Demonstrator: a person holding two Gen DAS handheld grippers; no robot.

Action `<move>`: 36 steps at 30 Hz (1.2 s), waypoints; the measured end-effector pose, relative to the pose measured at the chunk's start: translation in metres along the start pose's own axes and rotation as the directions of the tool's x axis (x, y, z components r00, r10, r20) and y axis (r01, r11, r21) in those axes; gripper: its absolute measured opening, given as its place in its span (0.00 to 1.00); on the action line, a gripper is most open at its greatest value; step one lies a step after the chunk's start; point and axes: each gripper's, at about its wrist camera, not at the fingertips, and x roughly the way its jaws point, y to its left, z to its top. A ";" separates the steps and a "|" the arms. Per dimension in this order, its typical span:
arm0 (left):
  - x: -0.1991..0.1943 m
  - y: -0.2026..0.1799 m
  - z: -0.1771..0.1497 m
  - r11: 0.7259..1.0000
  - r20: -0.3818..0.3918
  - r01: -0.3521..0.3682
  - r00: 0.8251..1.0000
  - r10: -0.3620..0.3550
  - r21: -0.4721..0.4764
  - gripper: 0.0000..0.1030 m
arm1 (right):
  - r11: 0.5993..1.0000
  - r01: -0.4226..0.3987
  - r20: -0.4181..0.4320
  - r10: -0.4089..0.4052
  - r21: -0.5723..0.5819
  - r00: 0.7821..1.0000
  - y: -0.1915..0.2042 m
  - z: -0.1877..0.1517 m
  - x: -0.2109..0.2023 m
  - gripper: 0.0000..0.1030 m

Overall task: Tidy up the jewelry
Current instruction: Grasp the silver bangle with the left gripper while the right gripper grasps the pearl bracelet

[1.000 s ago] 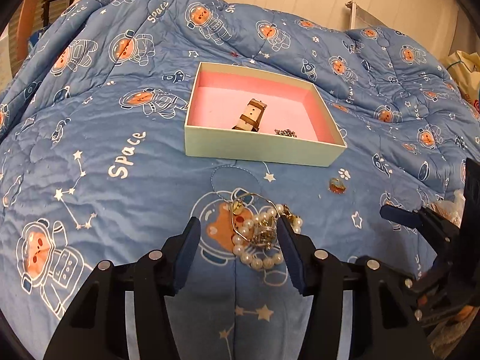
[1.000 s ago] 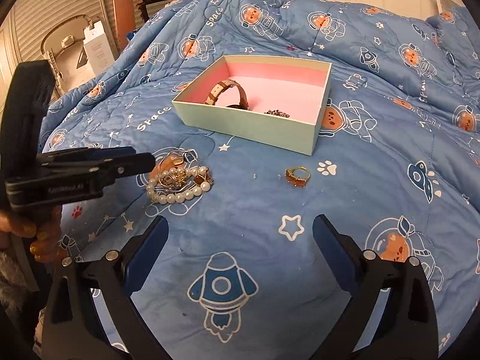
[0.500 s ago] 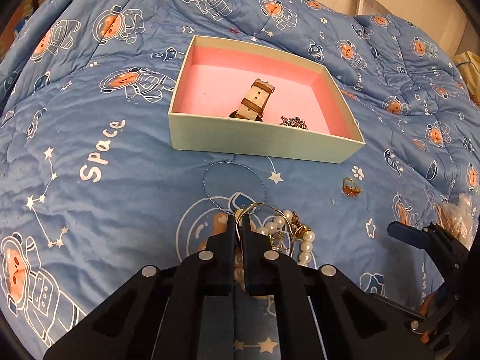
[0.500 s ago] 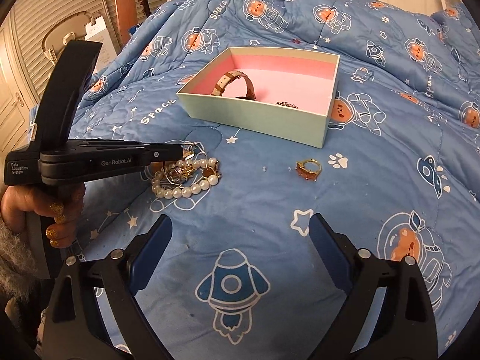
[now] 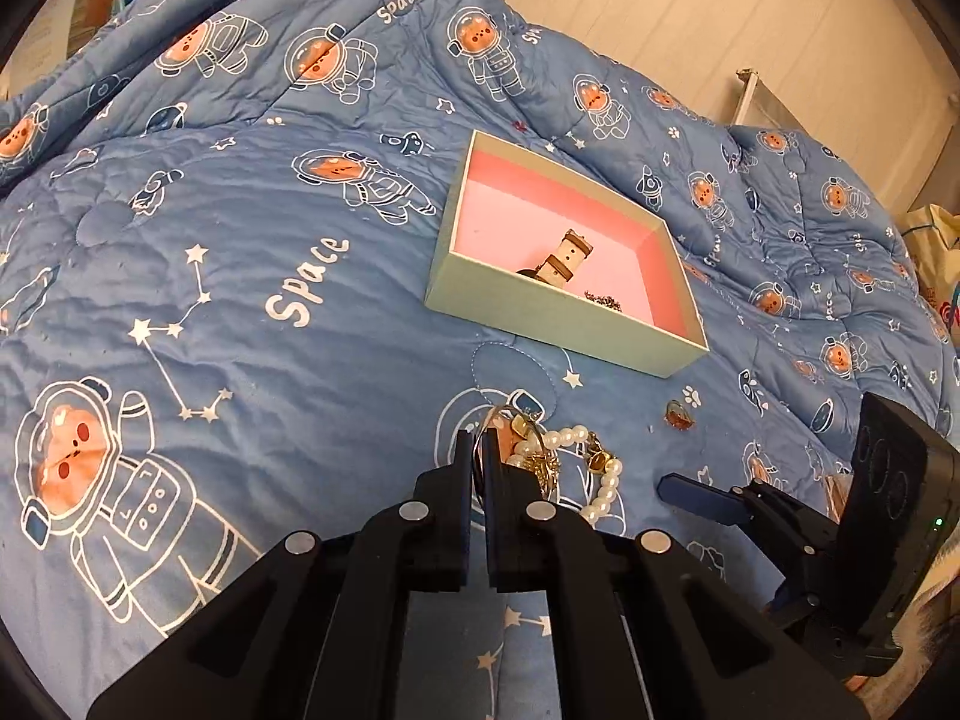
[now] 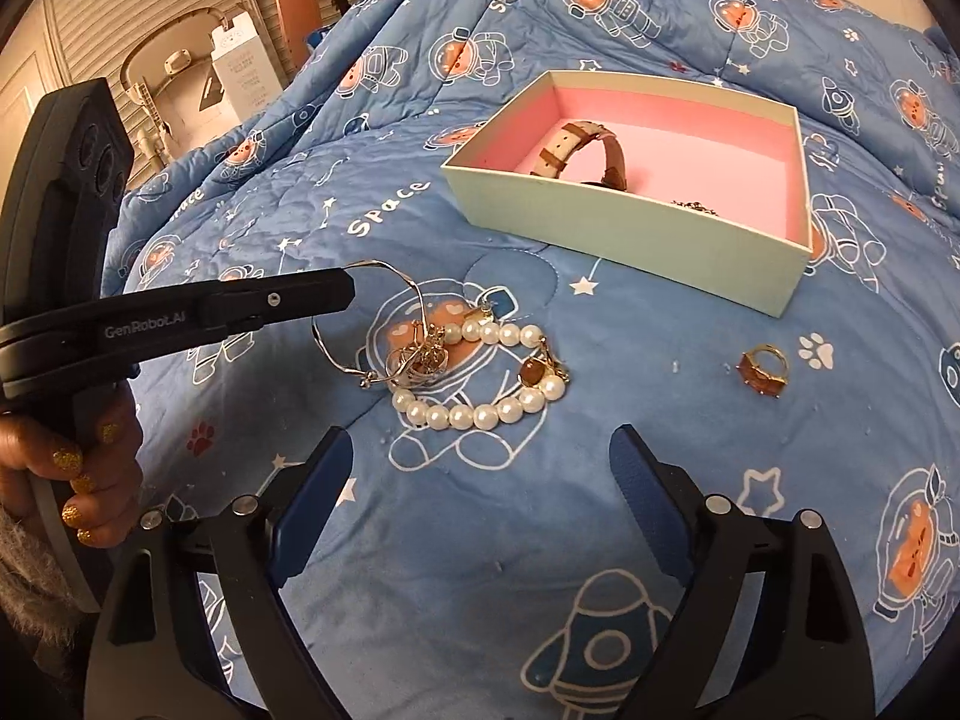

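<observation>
Jewelry lies tangled on the bed short of the box (image 6: 630, 228): left gripper (image 6: 351, 288) pinches the thin gold bangle (image 6: 360, 324) to free it from the pearl bracelet (image 6: 480, 414), while right gripper (image 6: 480, 468), empty, narrows slightly above.

An open rectangular cardboard box (image 6: 630, 234) sits on the quilted astronaut-print bedspread (image 6: 480, 540). In the box, a leather-strap wristwatch (image 6: 591, 153) stands toward its left half, with a small dark chain heap (image 6: 696, 205) to the right of it, by the near wall. In front of the box, a pearl bracelet (image 6: 480, 384) lies on the bedspread. A thin gold wire bangle (image 6: 384, 312) lies tangled at the bracelet's left end. Right of the bracelet, well apart from it, lies a gold ring with an amber stone (image 6: 763, 370), near the box's front right corner.
</observation>
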 end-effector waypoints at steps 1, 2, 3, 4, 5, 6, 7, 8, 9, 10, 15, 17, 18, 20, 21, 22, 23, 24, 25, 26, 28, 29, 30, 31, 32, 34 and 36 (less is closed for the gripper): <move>-0.002 0.001 -0.001 1.000 0.003 -0.006 1.000 0.006 -0.003 0.03 | 1.000 0.012 -0.003 -0.012 -0.010 1.000 0.001 0.001 0.003 0.84; -0.004 0.003 -0.002 1.000 0.007 -0.008 1.000 0.008 -0.010 0.03 | 0.999 0.024 -0.008 -0.024 -0.022 1.000 0.002 0.002 0.007 0.84; -0.006 0.005 -0.003 1.000 0.011 -0.005 1.000 0.005 -0.019 0.03 | 0.999 0.029 -0.014 -0.030 -0.034 0.999 0.002 0.004 0.011 0.84; -0.009 0.008 -0.004 1.000 0.016 -0.001 1.000 0.001 -0.030 0.03 | 0.999 0.027 -0.020 -0.028 -0.045 0.999 0.004 0.006 0.014 0.84; -0.011 0.010 -0.005 0.999 0.021 0.004 1.000 -0.003 -0.042 0.03 | 0.998 0.026 -0.027 -0.028 -0.057 0.999 0.005 0.007 0.018 0.84; -0.014 0.013 -0.005 0.999 0.025 0.008 1.000 -0.007 -0.052 0.03 | 0.997 0.029 -0.033 -0.031 -0.070 0.999 0.006 0.009 0.021 0.84; -0.016 0.015 -0.006 0.998 0.030 0.007 1.000 -0.006 -0.058 0.03 | 0.996 0.032 -0.040 -0.035 -0.082 0.999 0.008 0.011 0.024 0.84; -0.018 0.017 -0.006 0.998 0.034 0.003 0.999 -0.001 -0.061 0.03 | 0.995 0.034 -0.043 -0.038 -0.092 0.998 0.010 0.013 0.027 0.84; -0.019 0.019 -0.006 0.998 0.036 -0.001 0.999 0.003 -0.063 0.03 | 0.995 0.032 -0.044 -0.037 -0.098 0.998 0.010 0.014 0.027 0.84; -0.021 0.021 -0.007 0.998 0.037 -0.008 0.999 0.010 -0.065 0.03 | 0.995 0.033 -0.044 -0.037 -0.098 0.998 0.011 0.016 0.027 0.84; -0.025 0.031 -0.009 0.996 0.041 -0.018 0.999 0.022 -0.083 0.03 | 0.995 0.033 0.005 -0.033 -0.095 0.999 0.011 0.017 0.006 0.83; -0.024 0.033 -0.010 0.996 0.033 -0.021 0.999 0.024 -0.085 0.03 | 0.991 0.001 0.002 0.000 -0.134 1.000 0.016 0.015 0.000 0.71; -0.023 0.034 -0.010 0.996 0.029 -0.022 0.999 0.025 -0.086 0.03 | 0.986 -0.030 -0.015 0.028 -0.162 1.000 0.020 0.015 0.000 0.61; -0.022 0.034 -0.011 0.996 0.028 -0.022 0.999 0.025 -0.089 0.03 | 0.974 -0.057 -0.049 0.047 -0.219 0.998 0.028 0.012 0.004 0.49; -0.022 0.035 -0.012 0.996 0.028 -0.022 0.999 0.024 -0.091 0.03 | 0.968 -0.057 -0.070 0.041 -0.244 0.997 0.030 0.011 0.008 0.44; -0.022 0.035 -0.012 0.995 0.026 -0.022 0.999 0.025 -0.092 0.03 | 0.962 -0.061 -0.094 0.037 -0.264 0.995 0.032 0.010 0.013 0.42; -0.021 0.035 -0.012 0.995 0.025 -0.022 0.999 0.025 -0.093 0.03 | 0.956 -0.058 -0.107 0.029 -0.286 0.994 0.032 0.011 0.018 0.41; -0.021 0.035 -0.013 0.995 0.023 -0.022 0.999 0.024 -0.093 0.03 | 0.950 -0.051 -0.102 0.021 -0.308 0.995 0.033 0.011 0.020 0.37; -0.020 0.036 -0.013 0.995 0.020 -0.023 0.999 0.025 -0.094 0.03 | 0.944 -0.052 -0.108 0.017 -0.324 0.994 0.033 0.013 0.023 0.34; -0.019 0.036 -0.013 0.995 0.016 -0.022 1.000 0.024 -0.096 0.03 | 0.938 -0.054 -0.121 0.012 -0.343 0.993 0.033 0.016 0.026 0.32; -0.017 0.036 -0.013 0.995 0.009 -0.020 1.000 0.021 -0.096 0.03 | 0.914 -0.043 -0.135 -0.013 -0.403 0.991 0.035 0.021 0.030 0.26; -0.016 0.037 -0.013 0.995 0.006 -0.020 1.000 0.021 -0.093 0.03 | 0.898 -0.042 -0.148 -0.026 -0.439 0.989 0.038 0.021 0.033 0.26; -0.015 0.036 -0.012 0.996 0.003 -0.021 1.000 0.021 -0.089 0.03 | 0.880 -0.042 -0.157 -0.037 -0.473 0.987 0.040 0.021 0.035 0.26; -0.013 0.035 -0.013 0.996 -0.001 -0.022 1.000 0.022 -0.084 0.03 | 0.861 -0.040 -0.159 -0.048 -0.507 0.986 0.043 0.020 0.038 0.26; -0.013 0.035 -0.012 0.997 -0.003 -0.023 1.000 0.023 -0.079 0.03 | 0.838 -0.034 -0.155 -0.060 -0.545 0.986 0.047 0.018 0.038 0.26; -0.012 0.034 -0.011 0.997 -0.003 -0.025 1.000 0.025 -0.076 0.03 | 0.803 -0.038 -0.160 -0.072 -0.595 0.985 0.053 0.016 0.038 0.19; -0.013 0.034 -0.011 0.997 -0.002 -0.023 1.000 0.023 -0.079 0.03 | 0.798 -0.030 -0.162 -0.085 -0.602 0.983 0.056 0.014 0.036 0.09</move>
